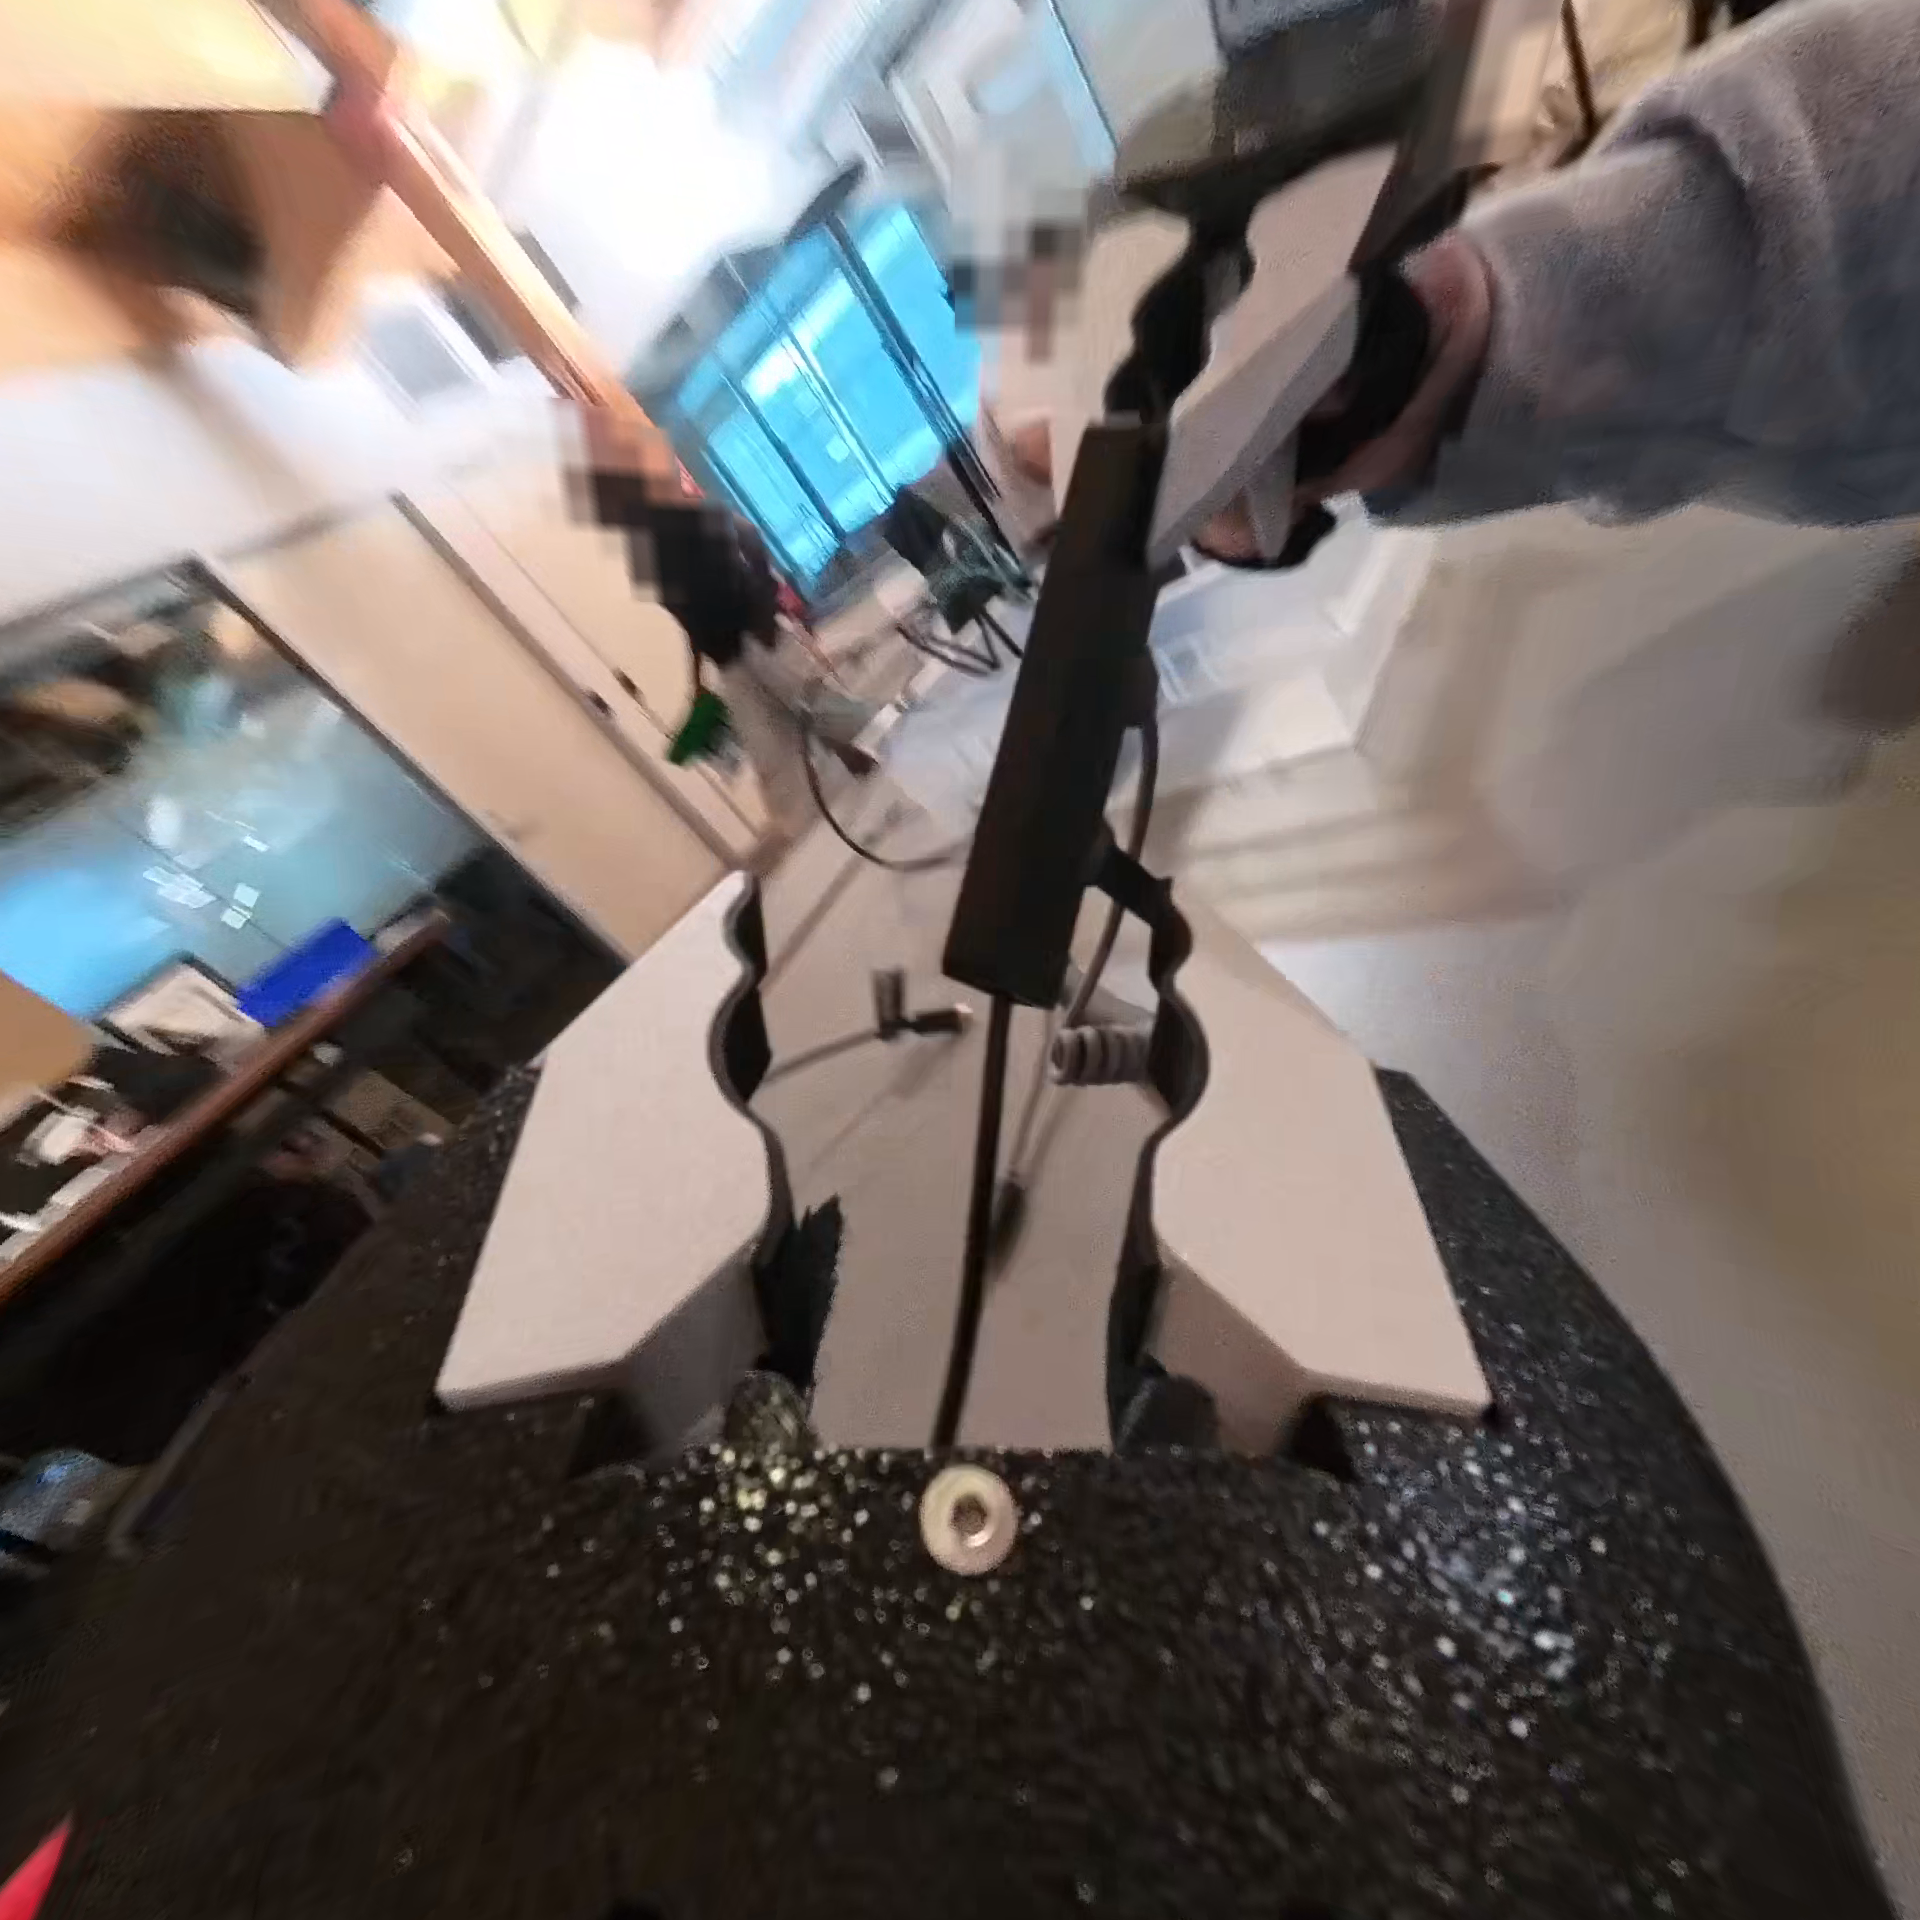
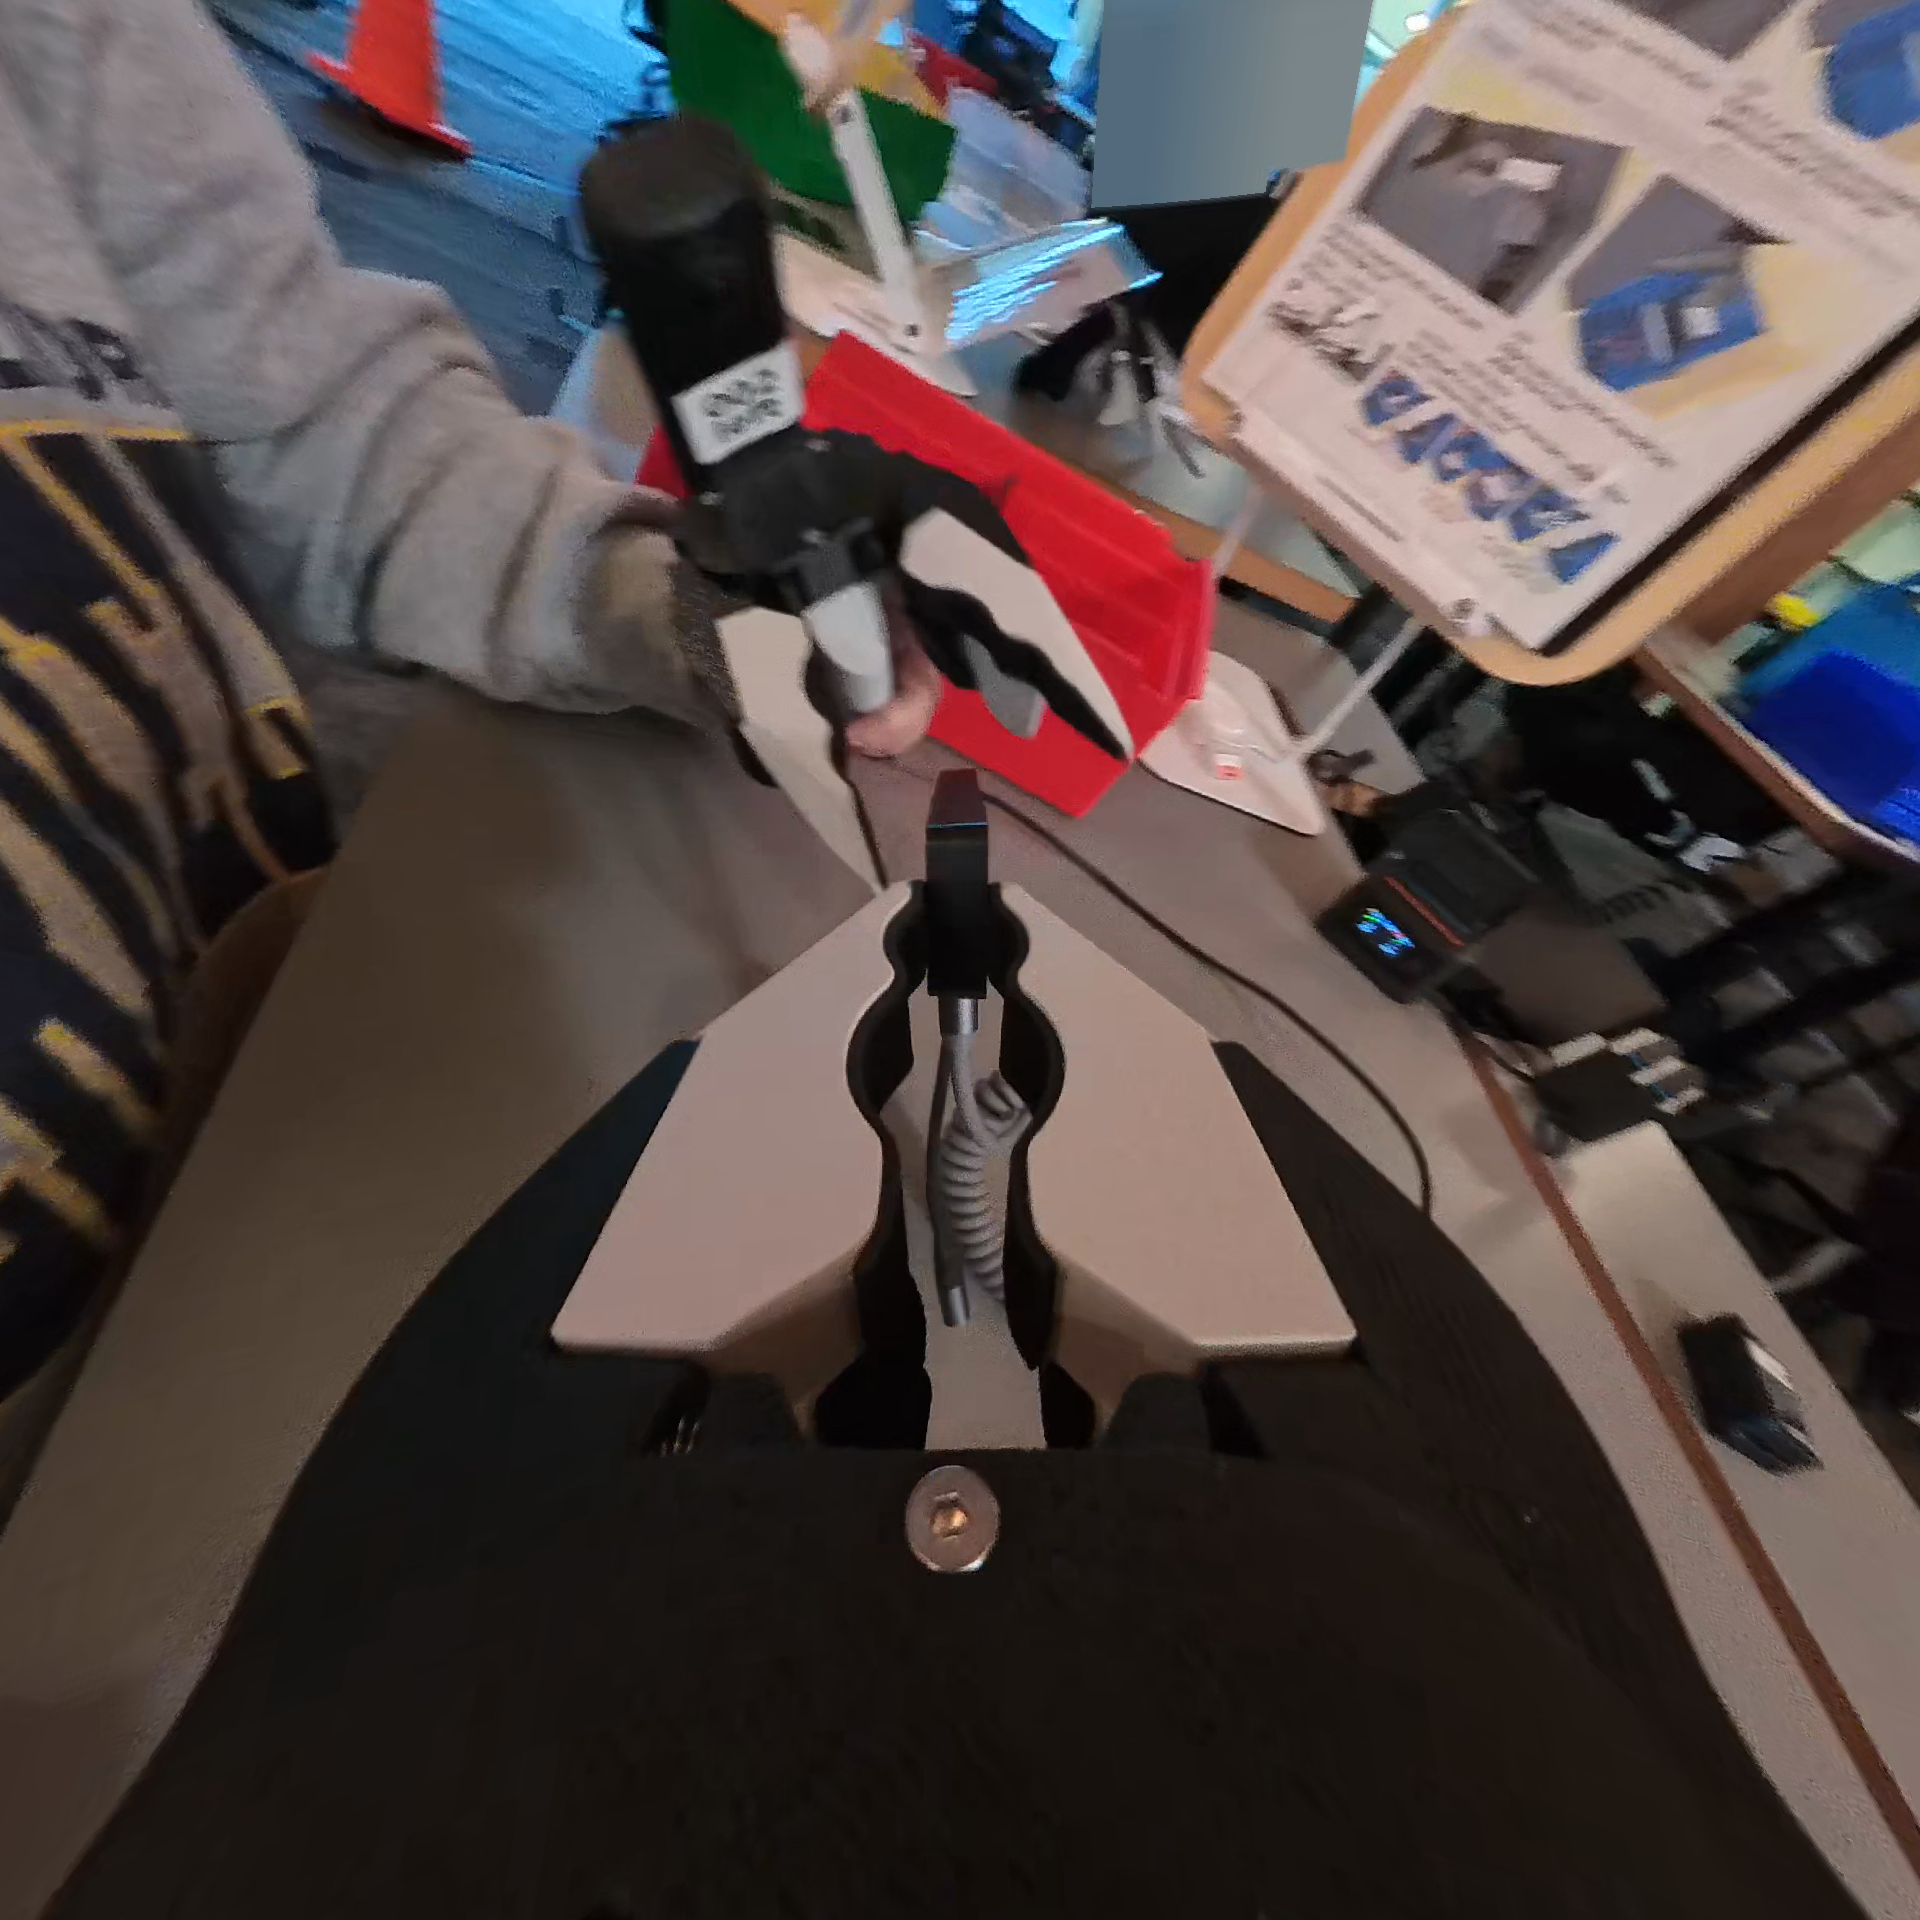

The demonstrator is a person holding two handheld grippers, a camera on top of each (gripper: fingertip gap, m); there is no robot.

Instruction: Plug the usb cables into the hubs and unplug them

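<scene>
My right gripper (image 2: 956, 935) is shut on a long black USB hub (image 2: 954, 904) and holds it up above the table. A grey coiled cable (image 2: 971, 1174) hangs from the hub's near end, between the right fingers. In the left wrist view the hub (image 1: 1049, 707) hangs slanted from the right gripper (image 1: 1153, 436), and its lower end shows between my left fingers. My left gripper (image 1: 956, 914) is open and empty. It also shows in the right wrist view (image 2: 935, 748), just beyond the hub's tip. A loose USB plug (image 1: 914, 1023) lies on the table.
The grey table (image 2: 468, 987) carries a red bin (image 2: 1039, 582), a white stand base (image 2: 1236, 748), a black cable (image 2: 1299, 1029), a small device with a lit display (image 2: 1392, 930) and a black box (image 2: 1735, 1382). A tilted poster board (image 2: 1558, 312) stands at the right. A person's grey sleeve (image 2: 416, 499) is at the left. The grippers' ends are close to 7 centimetres from one another.
</scene>
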